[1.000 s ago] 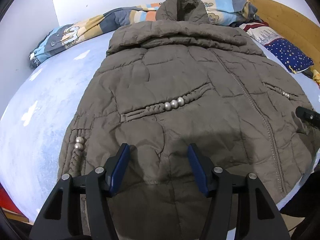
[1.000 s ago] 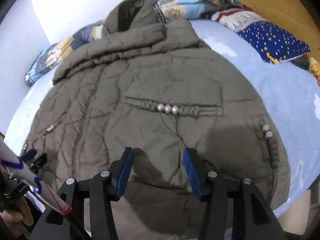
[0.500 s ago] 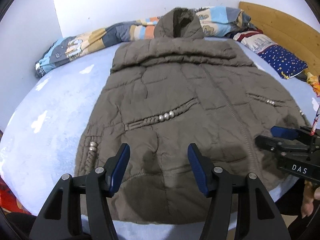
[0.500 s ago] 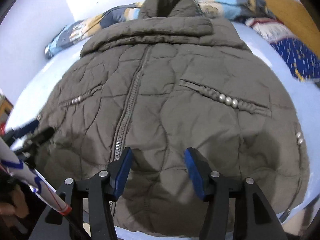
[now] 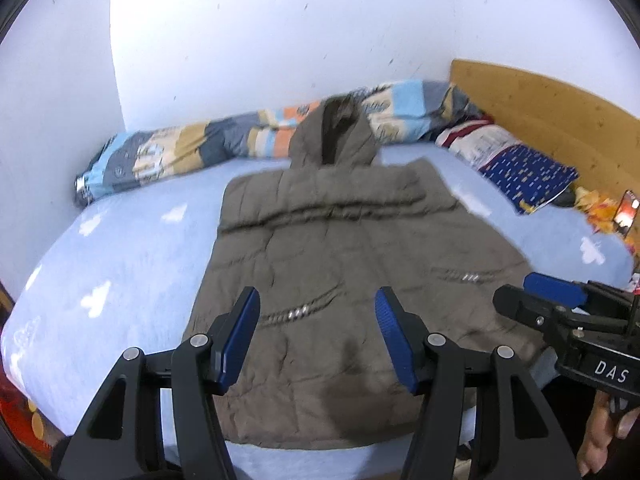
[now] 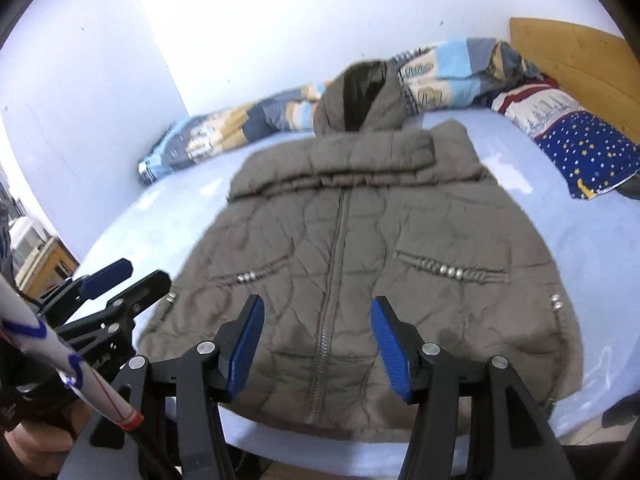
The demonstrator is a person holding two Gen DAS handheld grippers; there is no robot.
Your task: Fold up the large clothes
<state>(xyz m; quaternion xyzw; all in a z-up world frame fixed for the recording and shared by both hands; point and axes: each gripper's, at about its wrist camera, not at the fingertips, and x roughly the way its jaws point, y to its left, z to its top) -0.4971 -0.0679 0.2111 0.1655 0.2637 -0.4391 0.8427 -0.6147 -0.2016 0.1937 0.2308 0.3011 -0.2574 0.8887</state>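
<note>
Left wrist view: the left gripper [image 5: 318,340] hangs released above the jacket's [image 5: 340,280] hem at the bed's [image 5: 120,264] near edge — the right gripper [image 6: 318,340], its jaws just widened, is likewise empty. The jacket runs lengthwise away — hood [image 6: 360,96] at the far edge.

Black claw [image 5: 318,334] frames, ribbed blue pads (silver screws, "DAS" lettering)

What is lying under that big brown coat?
The brown coat lies spread flat on a light blue bed sheet, which shows on both sides. Its hood rests against a patchwork quilt. Anything beneath the coat itself is covered.
</note>
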